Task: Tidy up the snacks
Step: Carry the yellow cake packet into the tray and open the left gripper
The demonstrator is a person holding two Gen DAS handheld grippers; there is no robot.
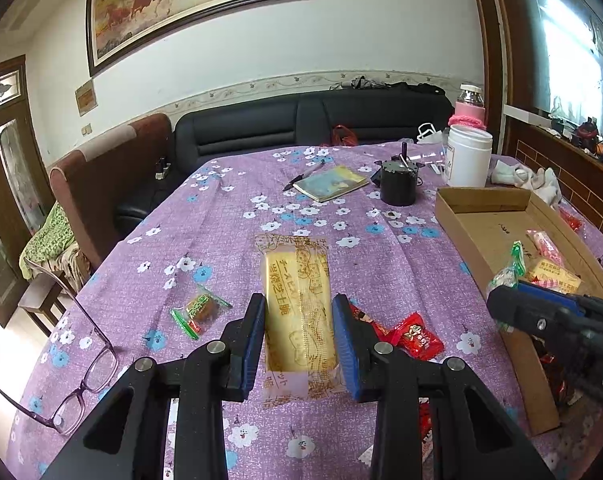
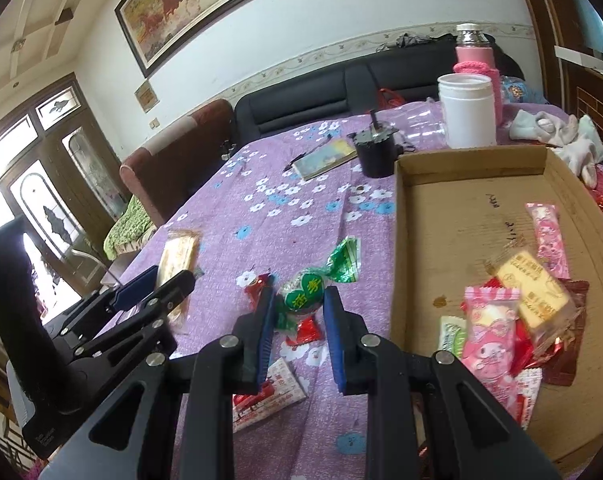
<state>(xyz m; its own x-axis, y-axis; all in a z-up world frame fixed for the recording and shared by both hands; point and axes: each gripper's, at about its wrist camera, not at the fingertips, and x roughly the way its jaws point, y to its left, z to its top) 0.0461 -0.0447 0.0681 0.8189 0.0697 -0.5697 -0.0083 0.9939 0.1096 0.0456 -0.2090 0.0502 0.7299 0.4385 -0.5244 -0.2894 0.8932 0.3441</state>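
My left gripper (image 1: 299, 312) is shut on a long yellow biscuit packet (image 1: 297, 300) and holds it over the purple flowered tablecloth (image 1: 237, 232); it also shows in the right wrist view (image 2: 177, 256). My right gripper (image 2: 295, 300) is shut on a green-and-white wrapped candy (image 2: 305, 290), just left of the cardboard tray (image 2: 429, 208). That candy (image 1: 505, 276) shows at the right gripper's tip in the left wrist view, over the tray's near wall (image 1: 473, 256). Several pink, yellow and red snack packets (image 2: 489, 320) lie in the tray.
Loose snacks lie on the cloth: a green-ended candy (image 1: 199, 310), red packets (image 1: 415, 336) and a red-white packet (image 2: 269, 396). Glasses (image 1: 81, 380) lie at the left edge. A notebook with pen (image 1: 329, 184), a black cylinder (image 1: 397, 184), a white jar (image 1: 467, 156) and a pink-sleeved bottle (image 1: 467, 110) stand behind.
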